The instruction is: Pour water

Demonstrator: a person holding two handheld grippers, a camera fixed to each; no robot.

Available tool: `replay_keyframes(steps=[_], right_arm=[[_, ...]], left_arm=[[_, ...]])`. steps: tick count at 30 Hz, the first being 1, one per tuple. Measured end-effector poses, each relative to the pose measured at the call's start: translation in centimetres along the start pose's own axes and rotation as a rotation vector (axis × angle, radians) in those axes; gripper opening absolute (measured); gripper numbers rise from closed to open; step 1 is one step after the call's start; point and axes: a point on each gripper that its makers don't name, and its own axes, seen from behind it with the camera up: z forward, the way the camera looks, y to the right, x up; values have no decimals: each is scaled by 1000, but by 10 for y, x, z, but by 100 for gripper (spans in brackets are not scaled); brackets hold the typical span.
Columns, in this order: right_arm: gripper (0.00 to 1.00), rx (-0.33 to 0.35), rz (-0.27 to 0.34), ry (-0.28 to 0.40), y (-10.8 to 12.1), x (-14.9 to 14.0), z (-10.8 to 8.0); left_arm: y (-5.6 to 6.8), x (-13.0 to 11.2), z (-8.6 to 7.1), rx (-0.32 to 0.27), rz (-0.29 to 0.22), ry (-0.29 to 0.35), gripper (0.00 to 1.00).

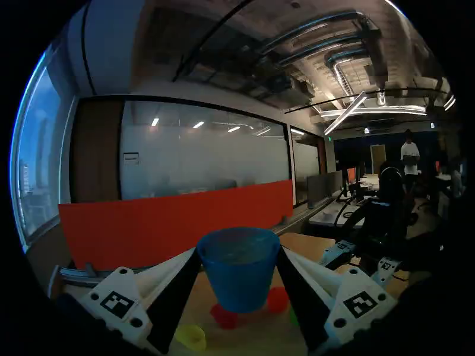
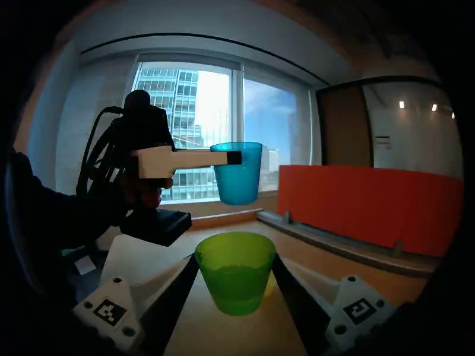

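Our left fingers (image 1: 178, 291) clamp the blue cup (image 2: 237, 172), upright at twelve o'clock from the green cup (image 2: 236, 279); right fingers (image 2: 291, 296) clamp that.

The blue cup (image 1: 238, 267) and green cup (image 2: 236, 270) look translucent smooth plastic, the table (image 2: 237, 335) matt wood

daylight floods through the window (image 2: 190, 136) in my right gripper view, so the sleeve (image 2: 47, 207) before it goes near black while the blue cup (image 2: 237, 172) and green cup (image 2: 236, 273) glow. my left gripper view is dim under ceiling strips (image 1: 347, 113); lines bow at the rims.
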Motion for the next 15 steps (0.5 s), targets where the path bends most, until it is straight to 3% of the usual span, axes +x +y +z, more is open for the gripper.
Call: replay_keyframes(steps=[15], right_arm=[[91,-36,12,-17,9,-6,-19]], left_arm=[[-4,-40,-11,12,-11,-54,86]])
